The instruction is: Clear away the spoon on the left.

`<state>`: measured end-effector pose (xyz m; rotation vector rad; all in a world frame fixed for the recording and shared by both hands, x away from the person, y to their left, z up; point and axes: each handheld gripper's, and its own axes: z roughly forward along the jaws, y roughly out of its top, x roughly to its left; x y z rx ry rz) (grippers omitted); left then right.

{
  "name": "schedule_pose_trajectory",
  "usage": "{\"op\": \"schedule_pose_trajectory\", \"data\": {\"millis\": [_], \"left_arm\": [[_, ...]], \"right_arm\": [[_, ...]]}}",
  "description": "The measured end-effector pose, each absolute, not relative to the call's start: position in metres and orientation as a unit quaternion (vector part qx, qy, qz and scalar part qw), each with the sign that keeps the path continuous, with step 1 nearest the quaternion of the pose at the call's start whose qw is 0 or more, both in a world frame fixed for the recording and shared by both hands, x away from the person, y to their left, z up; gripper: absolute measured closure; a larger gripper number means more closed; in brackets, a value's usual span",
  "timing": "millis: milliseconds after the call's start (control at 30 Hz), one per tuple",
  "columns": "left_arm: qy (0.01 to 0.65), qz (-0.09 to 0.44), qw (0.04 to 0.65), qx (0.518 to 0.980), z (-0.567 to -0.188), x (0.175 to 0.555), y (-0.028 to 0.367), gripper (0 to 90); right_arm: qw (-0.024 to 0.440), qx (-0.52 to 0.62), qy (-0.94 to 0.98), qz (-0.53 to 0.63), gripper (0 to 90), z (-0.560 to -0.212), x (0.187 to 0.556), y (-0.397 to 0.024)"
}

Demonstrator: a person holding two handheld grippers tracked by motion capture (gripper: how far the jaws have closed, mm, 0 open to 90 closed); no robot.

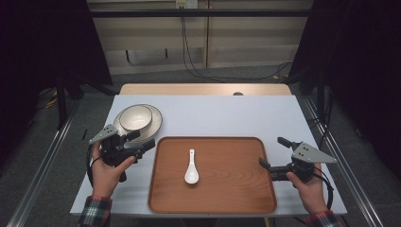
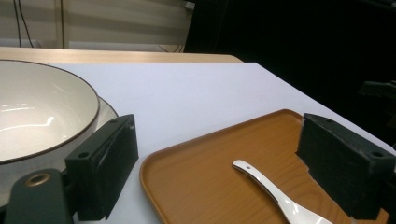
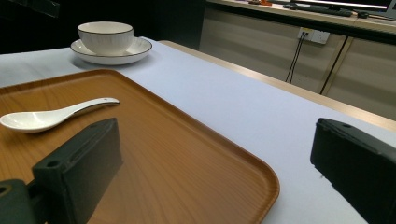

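A brown wooden tray [image 1: 213, 198] lies at the front middle of the white table, with a white ceramic spoon [image 1: 191, 170] on it, handle pointing away. The spoon [image 2: 275, 196] [image 3: 51, 116] and tray [image 2: 201, 177] [image 3: 177, 168] appear in both gripper views. A white bowl [image 1: 135, 117] sits on a white plate [image 1: 154, 124] at the back left; bowl [image 2: 32, 116] [image 3: 105, 36] and plate [image 3: 135, 50]. My left gripper [image 1: 144, 140] stands open between the plate and the tray's left edge, holding nothing. My right gripper [image 1: 274, 152] is open at the tray's right edge, empty.
The white table top [image 1: 222, 116] lies on a wooden table whose far edge [image 1: 203, 89] shows at the back. Metal rails [image 1: 42, 165] run along both sides. Cables [image 1: 198, 71] hang at the far wall.
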<state>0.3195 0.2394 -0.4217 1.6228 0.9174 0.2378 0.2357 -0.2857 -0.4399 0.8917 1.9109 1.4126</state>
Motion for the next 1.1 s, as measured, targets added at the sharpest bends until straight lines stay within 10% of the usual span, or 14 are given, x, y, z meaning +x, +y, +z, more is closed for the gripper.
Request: {"op": "schedule_pose_trajectory", "data": {"millis": [1100], "left_arm": [[0.325, 0.129, 0.584, 0.733, -0.434, 0.311, 0.271, 2.9]], "right_arm": [[0.298, 0.337, 0.721, 0.527, 1.3, -0.440, 0.236, -0.286]]}}
